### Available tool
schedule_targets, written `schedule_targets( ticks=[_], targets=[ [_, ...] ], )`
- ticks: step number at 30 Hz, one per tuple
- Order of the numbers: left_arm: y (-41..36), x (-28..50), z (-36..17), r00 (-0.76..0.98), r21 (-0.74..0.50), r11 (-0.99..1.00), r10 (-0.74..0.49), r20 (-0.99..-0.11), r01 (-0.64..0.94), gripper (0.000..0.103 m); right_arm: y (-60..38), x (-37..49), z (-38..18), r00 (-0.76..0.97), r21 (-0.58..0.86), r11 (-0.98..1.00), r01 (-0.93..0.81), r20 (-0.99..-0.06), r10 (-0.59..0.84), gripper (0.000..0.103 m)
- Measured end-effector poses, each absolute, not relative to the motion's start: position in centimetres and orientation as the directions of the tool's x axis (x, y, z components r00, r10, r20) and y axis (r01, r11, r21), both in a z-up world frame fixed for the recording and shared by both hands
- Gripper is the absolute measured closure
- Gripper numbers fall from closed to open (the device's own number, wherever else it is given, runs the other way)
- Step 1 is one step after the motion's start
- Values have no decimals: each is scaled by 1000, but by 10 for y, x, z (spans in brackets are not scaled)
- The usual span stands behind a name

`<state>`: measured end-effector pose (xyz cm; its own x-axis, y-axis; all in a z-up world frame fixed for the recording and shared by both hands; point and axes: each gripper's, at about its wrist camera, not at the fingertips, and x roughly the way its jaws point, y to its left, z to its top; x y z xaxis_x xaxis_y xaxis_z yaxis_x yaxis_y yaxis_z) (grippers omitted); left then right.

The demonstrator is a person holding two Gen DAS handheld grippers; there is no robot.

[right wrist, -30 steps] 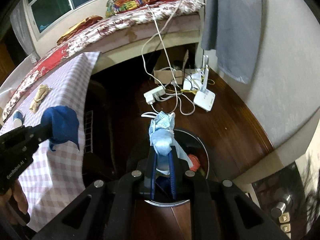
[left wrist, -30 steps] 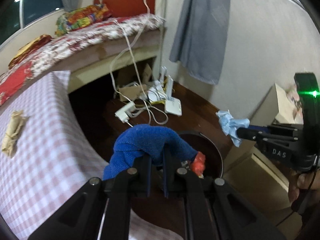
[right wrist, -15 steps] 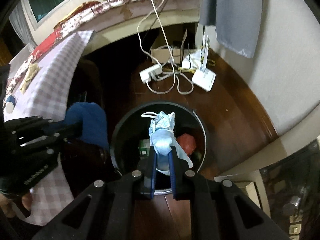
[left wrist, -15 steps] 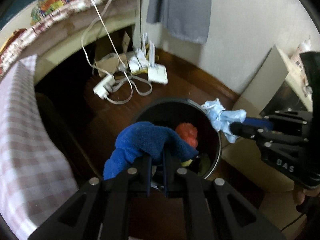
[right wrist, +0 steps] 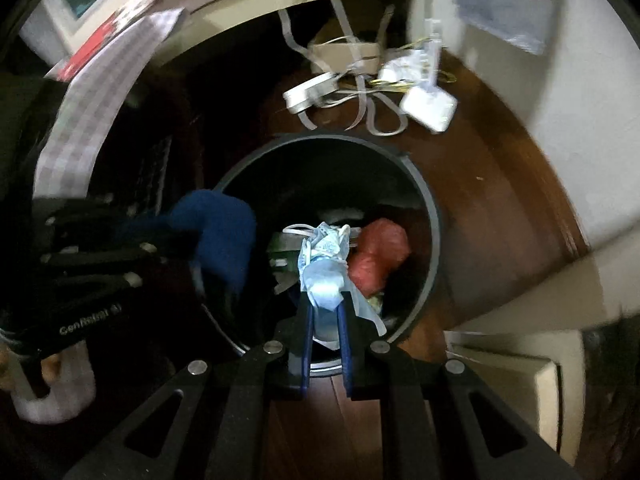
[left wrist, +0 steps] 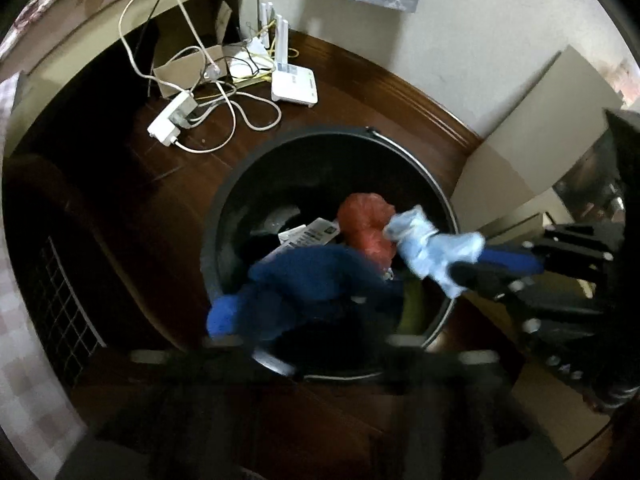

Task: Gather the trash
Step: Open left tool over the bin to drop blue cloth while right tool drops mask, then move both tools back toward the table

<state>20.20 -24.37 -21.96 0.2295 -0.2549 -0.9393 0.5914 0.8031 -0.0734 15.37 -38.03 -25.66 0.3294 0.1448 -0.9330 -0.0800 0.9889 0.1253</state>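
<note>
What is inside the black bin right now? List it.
Inside the black bin: a red crumpled bag, a white printed label, something yellow-green. The blue cloth and light-blue mask, above the opening, cover the rest.

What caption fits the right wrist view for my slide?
Right tongs opening around a pale blue face mask above the black bin; the left tongs' dark blue cloth hangs alongside.

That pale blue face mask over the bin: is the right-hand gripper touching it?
Touching. In the right wrist view the face mask sits wedged between the opening right gripper's fingers, above the bin.
</note>
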Motion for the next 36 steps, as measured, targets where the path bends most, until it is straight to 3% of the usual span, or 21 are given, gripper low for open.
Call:
schedule_targets(
  ticks=[1,3,11,21,36],
  targets=[
    [-244,200,-217,260,-46,808,-242,-935,587,14,-380,155,-264,323,56,996,-75,-943,77,59],
    [-239,199,-210,284,-33,824,-233,-930,566,14,-387,153,-266,338,36,997,-65,-939,55,50],
    [-220,197,-204,340,18,863,-180,-923,505,14,-408,134,-243,394,52,998,35,-919,34,50],
    [-194,182,-151,463,45,885,-198,-864,463,12,-395,129,-195,461,57,994,93,-887,8,50],
    [-115,169,-75,634,24,951,-186,-750,307,11,-325,134,-98,595,52,998,-20,-802,54,46]
  ],
)
